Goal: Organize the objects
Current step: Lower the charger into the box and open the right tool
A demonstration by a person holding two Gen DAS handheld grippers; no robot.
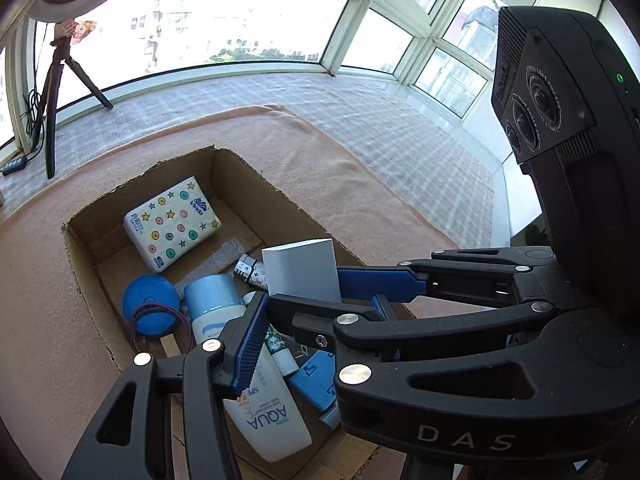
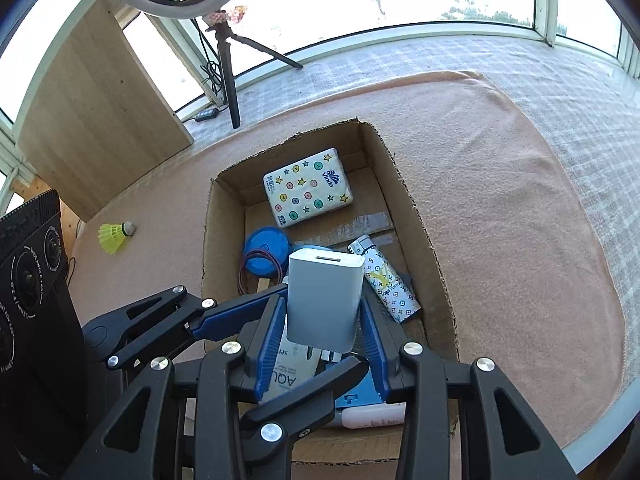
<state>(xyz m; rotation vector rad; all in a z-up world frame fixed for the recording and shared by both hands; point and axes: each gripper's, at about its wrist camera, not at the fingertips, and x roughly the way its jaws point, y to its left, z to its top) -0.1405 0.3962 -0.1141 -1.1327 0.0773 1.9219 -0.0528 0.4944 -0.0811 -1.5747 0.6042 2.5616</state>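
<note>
Right wrist view: right gripper (image 2: pixel 322 344) clamps one grey power bank (image 2: pixel 325 298) above one cardboard box (image 2: pixel 416 216). Left gripper (image 1: pixel 298 312) half-open, pads astride the bank; contact unclear. Box holds one tissue pack (image 2: pixel 308 186), one lighter (image 2: pixel 386 278).

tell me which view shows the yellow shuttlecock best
The right wrist view: the yellow shuttlecock lies in plain sight on the pink cloth, left of the cardboard box. The left wrist view does not show it at all.

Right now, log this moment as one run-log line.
stage: carry over cardboard box | right gripper: shut on grey power bank | left gripper: fingers also around power bank | shuttlecock: outside box
</note>
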